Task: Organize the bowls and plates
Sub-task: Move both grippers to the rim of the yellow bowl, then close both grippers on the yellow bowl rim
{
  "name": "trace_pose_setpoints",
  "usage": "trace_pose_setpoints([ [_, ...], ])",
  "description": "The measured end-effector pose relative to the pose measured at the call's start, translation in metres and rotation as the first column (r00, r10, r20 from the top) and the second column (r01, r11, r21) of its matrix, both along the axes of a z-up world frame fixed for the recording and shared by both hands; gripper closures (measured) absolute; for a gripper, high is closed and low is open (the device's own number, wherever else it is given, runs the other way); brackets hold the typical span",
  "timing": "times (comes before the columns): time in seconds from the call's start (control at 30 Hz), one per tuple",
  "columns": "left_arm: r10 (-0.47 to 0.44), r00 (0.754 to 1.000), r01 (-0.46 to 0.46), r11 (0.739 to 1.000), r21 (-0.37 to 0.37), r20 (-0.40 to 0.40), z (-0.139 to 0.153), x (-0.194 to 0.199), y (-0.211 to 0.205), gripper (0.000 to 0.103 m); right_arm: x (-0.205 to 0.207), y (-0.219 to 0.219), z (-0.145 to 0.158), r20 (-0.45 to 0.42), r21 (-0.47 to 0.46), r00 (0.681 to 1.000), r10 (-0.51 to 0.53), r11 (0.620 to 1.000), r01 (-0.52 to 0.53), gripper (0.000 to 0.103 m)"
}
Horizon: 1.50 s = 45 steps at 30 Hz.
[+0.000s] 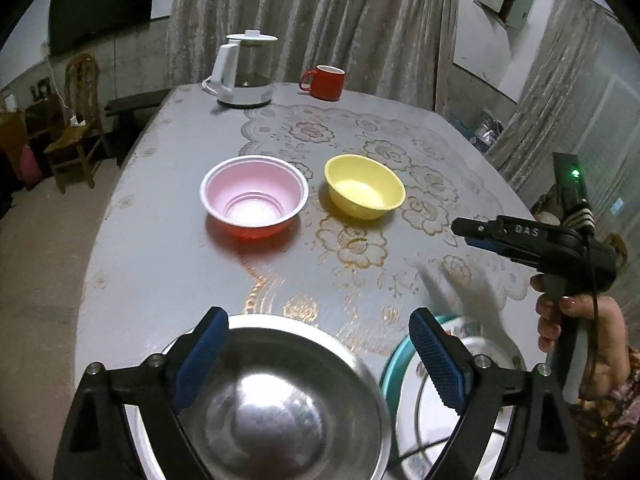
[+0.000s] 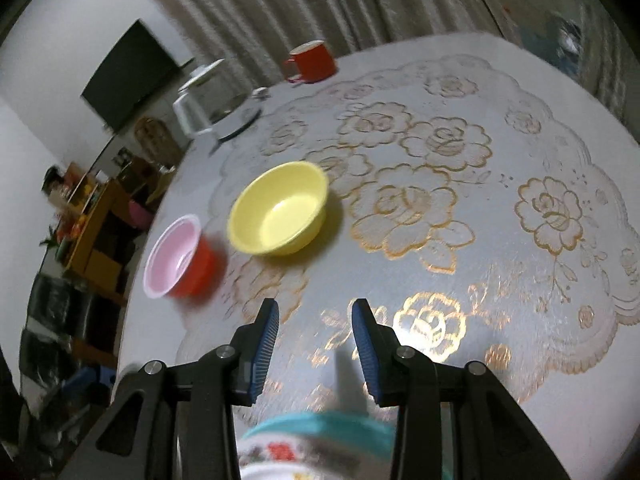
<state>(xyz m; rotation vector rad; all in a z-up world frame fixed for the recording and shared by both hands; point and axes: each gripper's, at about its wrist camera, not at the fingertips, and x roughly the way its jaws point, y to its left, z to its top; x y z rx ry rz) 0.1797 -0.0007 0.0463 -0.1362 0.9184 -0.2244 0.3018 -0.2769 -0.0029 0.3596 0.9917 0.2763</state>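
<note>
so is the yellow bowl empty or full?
Empty. The yellow bowl stands upright on the table, its bare inside showing in both views.

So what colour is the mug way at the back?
Red, with a white inside. The mug shows best in the left wrist view, beside the kettle.

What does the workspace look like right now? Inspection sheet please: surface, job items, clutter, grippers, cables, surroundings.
Surface: table under a grey cloth with gold rose print.
Job's things: pink bowl with red outside and yellow bowl upright, side by side, apart; steel bowl near edge; teal-rimmed patterned plate beside it.
Clutter: white-handled glass kettle and red mug at far edge.
Grippers: left gripper open wide above the steel bowl, nothing between the pads; right gripper partly open, empty, in a person's hand.
Cables: black lead along the right gripper's handle; white cord by the kettle.
Surroundings: curtains, wooden chair, dark wall screen.
</note>
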Motion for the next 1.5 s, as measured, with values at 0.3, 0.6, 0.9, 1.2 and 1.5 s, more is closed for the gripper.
trace_pose_setpoints([
  [0.3, 0.012, 1.000, -0.011, 1.000, 0.026, -0.024, -0.007, 0.028, -0.014, 0.011, 0.056, 0.005, -0.013, -0.038, 0.039, 0.999, -0.018, 0.999, 0.020, 0.063],
  [0.6, 0.022, 0.999, -0.021, 0.999, 0.045, -0.040, -0.010, 0.041, -0.018, 0.011, 0.101, 0.016, -0.044, -0.117, 0.092, 0.993, -0.023, 0.995, 0.034, 0.063],
  [0.9, -0.016, 1.000, 0.016, 0.996, 0.093, -0.001, -0.007, 0.065, -0.046, 0.011, 0.096, 0.014, -0.057, -0.108, 0.121, 0.994, 0.030, 0.992, -0.017, 0.085],
  [1.2, -0.030, 0.999, 0.034, 0.994, 0.100, -0.035, -0.023, 0.116, -0.077, 0.012, 0.077, -0.007, -0.055, -0.088, 0.097, 0.996, 0.033, 0.995, -0.025, 0.089],
  [1.5, -0.052, 0.994, 0.062, 0.993, 0.099, -0.100, -0.054, 0.153, -0.100, 0.027, 0.072, -0.011, -0.055, -0.080, 0.074, 0.996, 0.041, 0.997, -0.035, 0.089],
])
